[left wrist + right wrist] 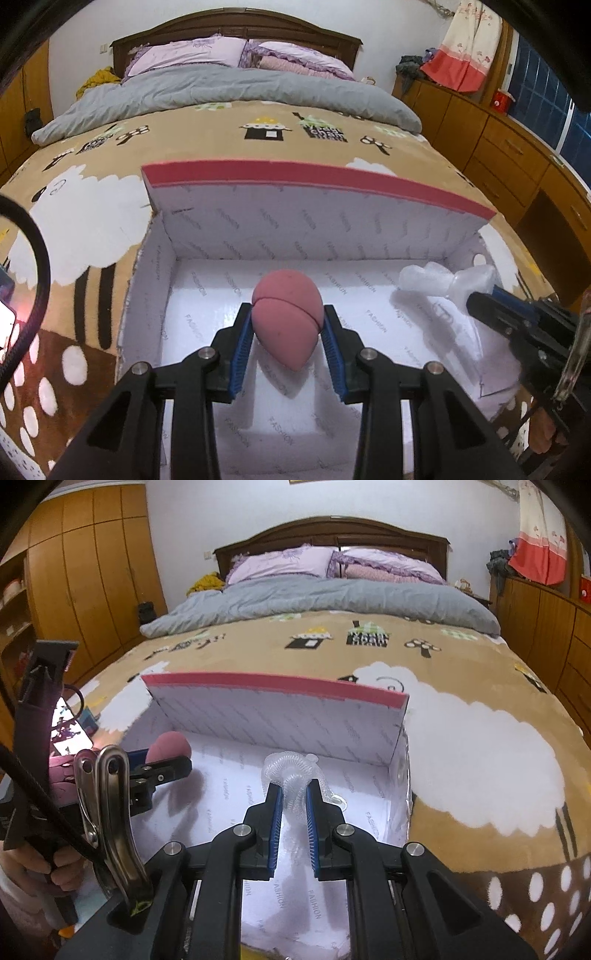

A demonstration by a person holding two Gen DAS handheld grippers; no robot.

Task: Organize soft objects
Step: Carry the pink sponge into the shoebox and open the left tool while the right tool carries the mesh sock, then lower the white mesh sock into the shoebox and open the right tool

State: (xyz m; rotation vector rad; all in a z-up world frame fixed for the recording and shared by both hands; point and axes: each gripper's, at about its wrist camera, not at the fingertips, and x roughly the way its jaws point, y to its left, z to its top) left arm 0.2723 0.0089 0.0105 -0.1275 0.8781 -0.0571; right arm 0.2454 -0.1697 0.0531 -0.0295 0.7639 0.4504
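Pink sponge in left gripper, tip toward camera.

A home bedroom: made bed (2 pillows), wooden wardrobes alongside.

Both tools share one build: the left gripper and right gripper have black angular link arms, round silver pivot screws beside ribbed blue pads. A black cable loops left of the left gripper.
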